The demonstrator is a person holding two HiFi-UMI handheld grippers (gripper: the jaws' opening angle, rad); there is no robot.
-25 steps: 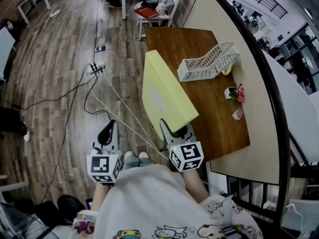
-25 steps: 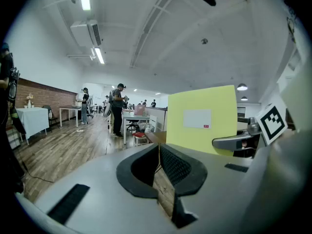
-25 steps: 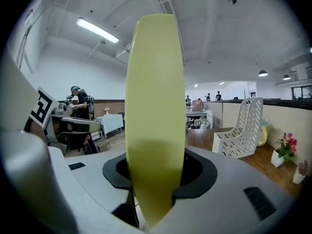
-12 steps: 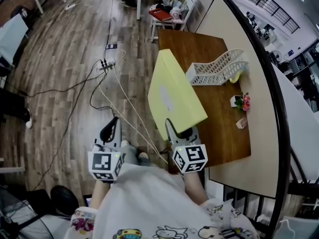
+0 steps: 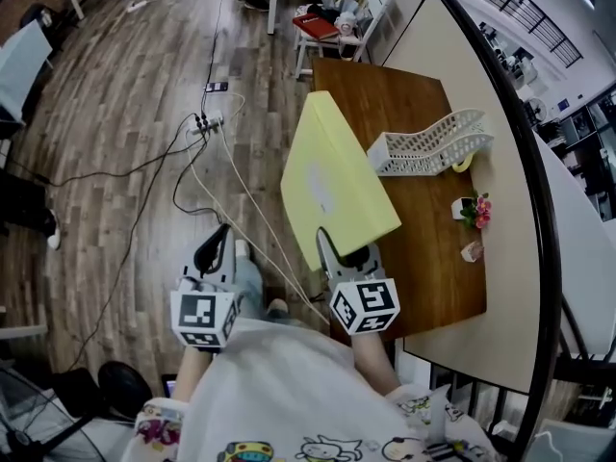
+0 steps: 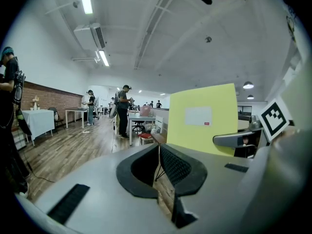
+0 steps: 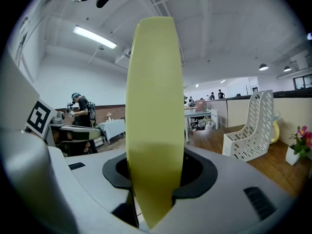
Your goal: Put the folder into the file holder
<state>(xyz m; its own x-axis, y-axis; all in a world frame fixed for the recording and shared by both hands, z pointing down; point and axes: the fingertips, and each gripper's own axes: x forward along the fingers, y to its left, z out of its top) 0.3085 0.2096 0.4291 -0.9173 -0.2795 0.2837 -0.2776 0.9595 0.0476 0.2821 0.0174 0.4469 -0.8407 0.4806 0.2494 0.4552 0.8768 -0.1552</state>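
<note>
A yellow folder [image 5: 332,181] stands on edge in the air over the left side of the brown table [image 5: 423,258], label side facing left. My right gripper [image 5: 346,253] is shut on its near bottom corner; in the right gripper view the folder [image 7: 155,106] fills the gap between the jaws of the right gripper [image 7: 153,179]. The white perforated file holder [image 5: 428,142] lies on the table just right of the folder's far half and shows as a file holder [image 7: 251,126] to the right. My left gripper [image 5: 214,250] hangs over the floor, shut and empty, its jaw tips [image 6: 158,152] together.
A small flower pot [image 5: 474,208] and a little cup [image 5: 472,250] sit near the table's right edge. Cables and a power strip [image 5: 207,121] lie on the wooden floor to the left. A chair with red items [image 5: 322,22] stands beyond the table. People stand far off.
Both grippers have drifted a little forward alongside the table, the folder carried with the right one. The grip on the folder and the left jaws look unchanged.
</note>
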